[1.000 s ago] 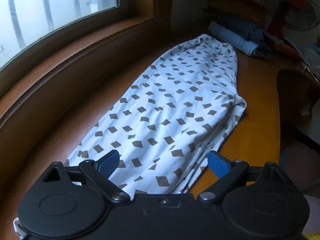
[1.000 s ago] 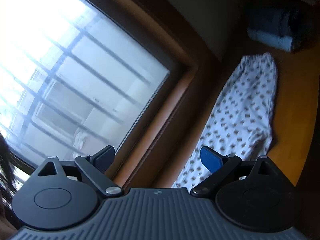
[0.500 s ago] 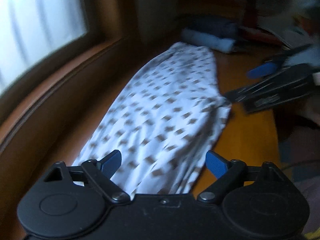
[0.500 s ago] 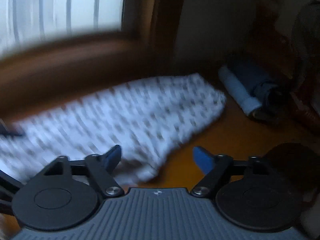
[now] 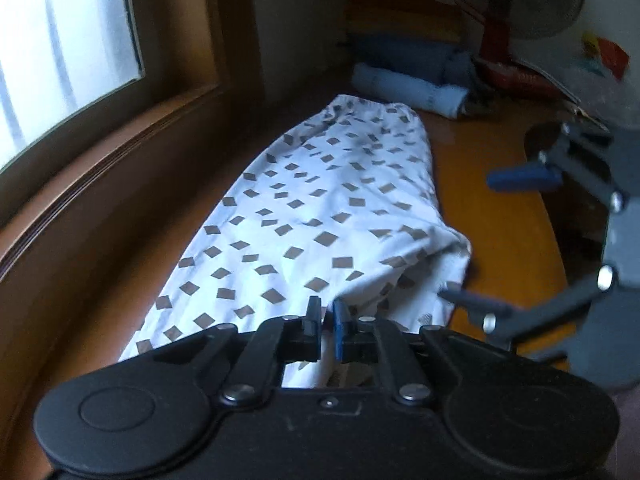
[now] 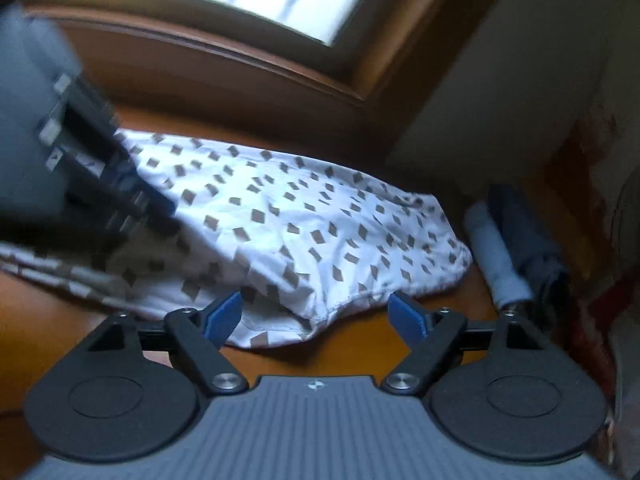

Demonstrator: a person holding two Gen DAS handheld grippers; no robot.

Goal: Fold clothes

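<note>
The white patterned garment (image 5: 320, 216) is lying flat along the wooden table (image 5: 500, 220) beside the window. The left tool (image 5: 327, 320) is pinching its near end, jaws closed. The right tool (image 6: 316, 316) is hovering open at the garment's side edge, its jaws having just widened slightly.

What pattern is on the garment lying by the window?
The garment is white with small scattered brown diamonds, clearest in the left wrist view.
</note>
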